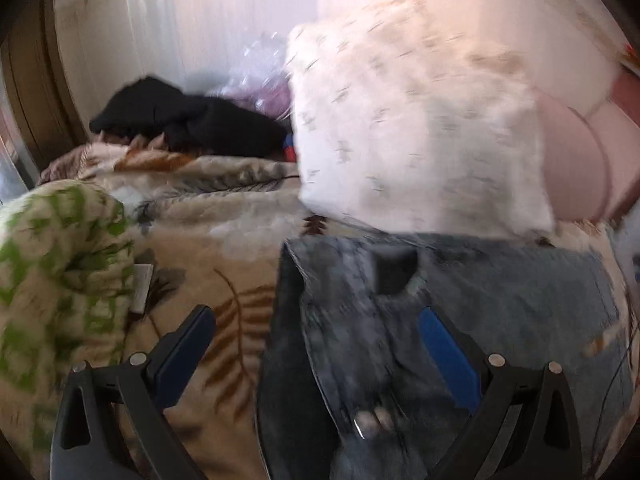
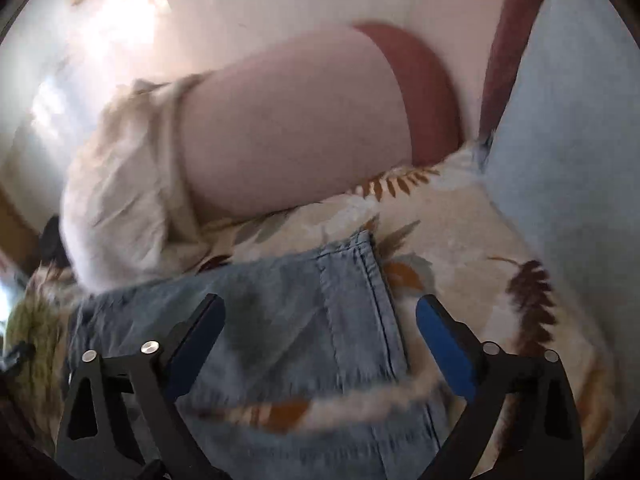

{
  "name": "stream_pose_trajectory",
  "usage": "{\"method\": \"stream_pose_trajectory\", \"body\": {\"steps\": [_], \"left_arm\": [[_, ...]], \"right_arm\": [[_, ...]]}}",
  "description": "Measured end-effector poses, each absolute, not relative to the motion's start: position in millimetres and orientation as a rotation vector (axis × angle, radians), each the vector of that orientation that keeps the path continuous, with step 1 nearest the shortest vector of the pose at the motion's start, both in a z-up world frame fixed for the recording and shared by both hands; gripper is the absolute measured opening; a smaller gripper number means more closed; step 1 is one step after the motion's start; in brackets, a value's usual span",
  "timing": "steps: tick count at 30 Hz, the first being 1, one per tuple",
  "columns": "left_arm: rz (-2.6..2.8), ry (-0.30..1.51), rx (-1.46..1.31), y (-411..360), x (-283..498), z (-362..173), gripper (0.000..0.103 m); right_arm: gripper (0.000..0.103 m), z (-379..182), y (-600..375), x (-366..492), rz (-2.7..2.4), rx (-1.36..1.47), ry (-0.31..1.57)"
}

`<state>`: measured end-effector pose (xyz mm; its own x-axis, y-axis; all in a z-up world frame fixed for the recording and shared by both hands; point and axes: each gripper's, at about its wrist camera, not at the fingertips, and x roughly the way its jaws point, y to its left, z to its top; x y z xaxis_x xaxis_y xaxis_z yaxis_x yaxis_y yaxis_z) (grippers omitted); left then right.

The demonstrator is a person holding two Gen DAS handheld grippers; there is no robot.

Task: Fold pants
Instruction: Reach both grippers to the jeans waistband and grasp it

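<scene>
Light blue denim pants (image 1: 460,312) lie on a leaf-print blanket (image 1: 224,264) on a bed. In the left wrist view my left gripper (image 1: 316,316) is open, its jaws straddling the left edge of the pants near the waist button. In the right wrist view the pants (image 2: 288,312) fill the lower middle, with a seam and hem showing. My right gripper (image 2: 320,308) is open and straddles the right edge of the pants. Both views are blurred by motion.
A white patterned pillow (image 1: 416,120) stands just behind the pants. A pink bolster (image 2: 288,120) and a pale blue cushion (image 2: 572,140) lie beyond. A green-and-white blanket (image 1: 52,264) is bunched at left. Black clothes (image 1: 188,116) lie at the back.
</scene>
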<state>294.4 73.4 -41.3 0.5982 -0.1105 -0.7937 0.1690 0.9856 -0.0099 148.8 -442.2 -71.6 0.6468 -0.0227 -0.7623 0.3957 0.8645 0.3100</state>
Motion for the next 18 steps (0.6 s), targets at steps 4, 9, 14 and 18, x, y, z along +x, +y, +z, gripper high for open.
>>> {"method": "stream_pose_trajectory", "body": {"steps": [4,9,14,18], "left_arm": [[-0.123,0.987,0.009,76.0,338.4,-59.2,0.103],[-0.131,1.090,-0.069,67.4,373.5,-84.4,0.083],[-0.157,1.174,-0.137,58.8,395.5,-110.4,0.052],[-0.203,1.196,-0.188,57.5,403.7,-119.5,0.026]], "right_arm": [[0.086,-97.5,-454.8,175.6,-0.272,0.539,0.859],[0.086,-105.9,-456.8,197.0,-0.279,0.509,0.860],[0.086,-110.4,-461.0,211.8,-0.292,0.508,0.868],[0.086,-114.1,-466.7,220.3,-0.291,0.486,0.885]]}}
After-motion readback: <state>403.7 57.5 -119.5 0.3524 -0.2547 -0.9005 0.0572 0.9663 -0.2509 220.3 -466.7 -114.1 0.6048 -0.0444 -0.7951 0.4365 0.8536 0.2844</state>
